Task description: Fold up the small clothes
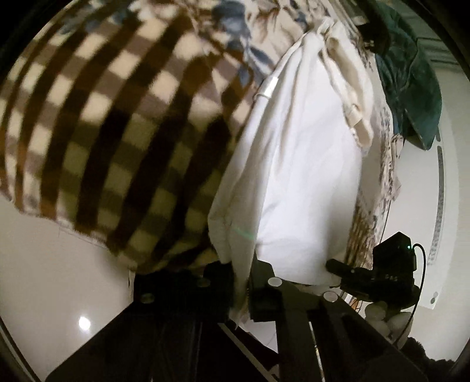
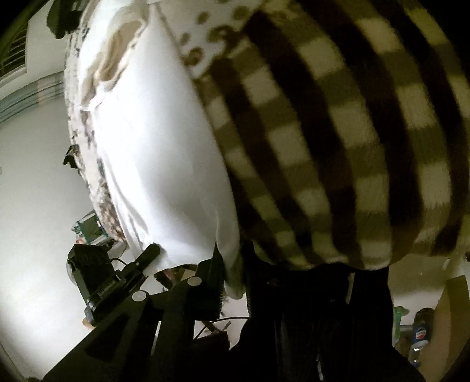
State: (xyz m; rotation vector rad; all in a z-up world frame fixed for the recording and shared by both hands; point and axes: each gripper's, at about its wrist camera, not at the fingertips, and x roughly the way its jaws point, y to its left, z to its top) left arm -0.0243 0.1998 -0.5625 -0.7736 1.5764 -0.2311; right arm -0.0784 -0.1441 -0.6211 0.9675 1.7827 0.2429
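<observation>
A small white garment (image 1: 299,164) hangs stretched between both grippers, lifted above a brown-and-cream checked blanket (image 1: 97,123). My left gripper (image 1: 242,282) is shut on the garment's lower hem. In the left wrist view the right gripper (image 1: 340,266) pinches the hem's other corner. In the right wrist view the same white garment (image 2: 158,152) fills the middle, my right gripper (image 2: 233,279) is shut on its edge, and the left gripper (image 2: 149,254) grips it at lower left. The checked blanket (image 2: 346,141) lies to the right.
A floral sheet (image 1: 264,26) lies under the blanket. Dark green cloth (image 1: 408,76) hangs at the upper right. A pale glossy floor (image 1: 58,264) lies below. A plastic bottle (image 2: 420,332) stands at the lower right of the right wrist view.
</observation>
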